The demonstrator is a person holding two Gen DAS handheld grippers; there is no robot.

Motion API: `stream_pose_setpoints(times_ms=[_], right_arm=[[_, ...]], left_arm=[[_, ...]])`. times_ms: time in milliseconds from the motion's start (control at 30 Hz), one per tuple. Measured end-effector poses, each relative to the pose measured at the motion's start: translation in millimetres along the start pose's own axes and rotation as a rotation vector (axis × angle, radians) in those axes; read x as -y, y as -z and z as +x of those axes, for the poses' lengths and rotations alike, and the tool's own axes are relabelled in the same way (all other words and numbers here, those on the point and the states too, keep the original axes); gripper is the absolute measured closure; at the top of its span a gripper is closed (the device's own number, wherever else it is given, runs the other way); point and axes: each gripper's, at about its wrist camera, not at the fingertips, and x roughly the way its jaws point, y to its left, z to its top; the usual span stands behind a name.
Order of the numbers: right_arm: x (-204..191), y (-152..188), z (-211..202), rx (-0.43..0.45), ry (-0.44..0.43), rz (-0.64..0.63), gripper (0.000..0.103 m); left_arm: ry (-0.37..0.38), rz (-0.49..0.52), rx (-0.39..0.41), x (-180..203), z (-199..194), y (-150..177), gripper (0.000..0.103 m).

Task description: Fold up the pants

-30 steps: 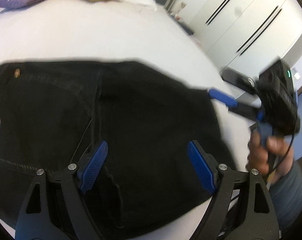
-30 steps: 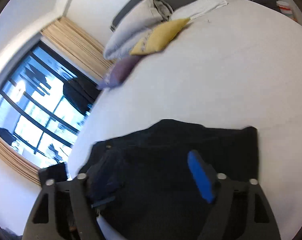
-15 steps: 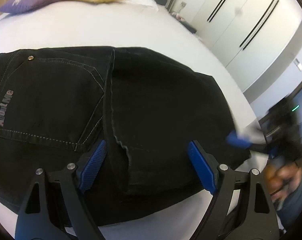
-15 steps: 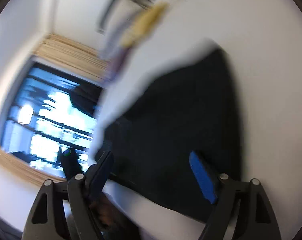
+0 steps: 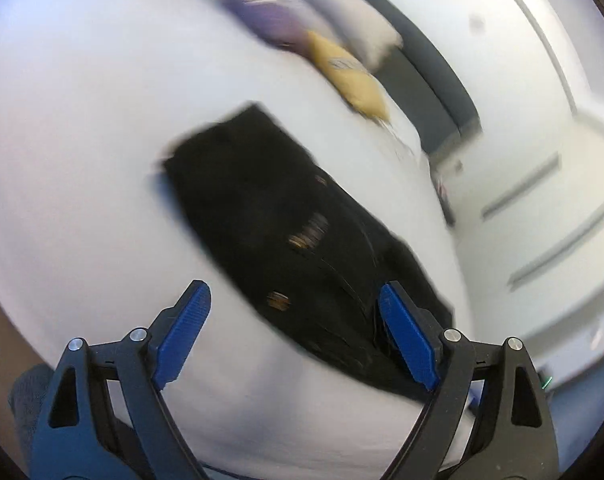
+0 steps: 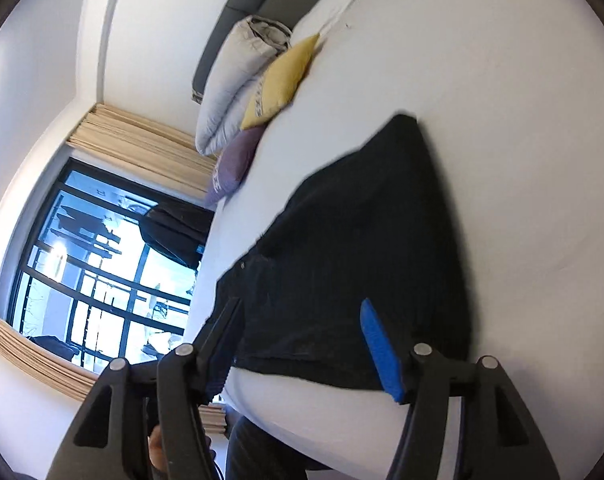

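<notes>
The black pants lie folded into a compact rectangle on the white bed, near its front edge. They also show in the right wrist view. My left gripper is open and empty, held above the bed in front of the pants, not touching them. My right gripper is open and empty, held above the near edge of the pants. The left wrist view is blurred by motion.
A yellow pillow, a purple pillow and a grey rolled duvet lie at the head of the bed. A large window is at the left. White wardrobe doors stand to the right.
Both grippers have pulled back and up from the pants. The left wrist view has swung round, so the pants look smaller and farther away. The pants lie still.
</notes>
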Motion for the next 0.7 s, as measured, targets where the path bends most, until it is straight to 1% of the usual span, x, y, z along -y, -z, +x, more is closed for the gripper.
stream_pose_setpoints(times_ms=[67, 100, 133, 200, 233, 267, 300, 400, 433, 500, 567, 700], right_arm=[[-3.5, 6.7, 0.6, -0.022, -0.003, -0.005, 0.040], [-9.7, 6.2, 9.8, -0.030, -0.003, -0.011, 0.040], [-13.1, 7.5, 10.6, -0.036, -0.004, -0.015, 0.040], [-19.5, 8.6, 14.9, -0.048, -0.003, -0.029, 0.040], [-21.5, 9.0, 13.8, -0.048, -0.004, -0.036, 0.040], [-23.2, 8.9, 11.2, -0.045, -0.005, -0.041, 0.040], [-23.3, 8.3, 9.2, -0.044, -0.003, -0.042, 0.040], [-22.1, 8.4, 2.9, -0.038, 0.002, -0.045, 0.040], [-21.0, 11.3, -2.6, -0.037, 0.004, -0.046, 0.040], [-20.7, 11.6, -4.5, -0.035, 0.006, -0.048, 0.040], [-19.8, 12.2, -4.6, -0.035, 0.006, -0.044, 0.040], [-24.0, 13.9, -2.6, -0.045, 0.002, -0.053, 0.040]], left_arm=[[0.022, -0.066, 0.004, -10.8, -6.9, -9.6, 0.016], [0.036, -0.087, 0.002, -14.6, -6.0, -13.5, 0.016], [0.041, -0.099, 0.003, -15.6, -6.1, -15.8, 0.016], [0.066, -0.109, -0.014, -17.7, 2.0, -22.5, 0.016], [0.079, -0.127, -0.028, -21.3, 8.6, -24.8, 0.016], [0.091, -0.151, -0.033, -32.6, 16.2, -25.3, 0.016], [0.119, -0.189, -0.035, -37.4, 19.2, -25.7, 0.016], [0.155, -0.266, -0.019, -54.0, 28.5, -26.7, 0.016], [0.164, -0.282, -0.011, -56.9, 36.1, -22.5, 0.016], [0.179, -0.317, -0.005, -64.7, 39.0, -26.8, 0.016], [0.193, -0.346, 0.000, -76.0, 53.1, -27.5, 0.016], [0.232, -0.406, 0.017, -82.2, 64.9, -27.8, 0.018]])
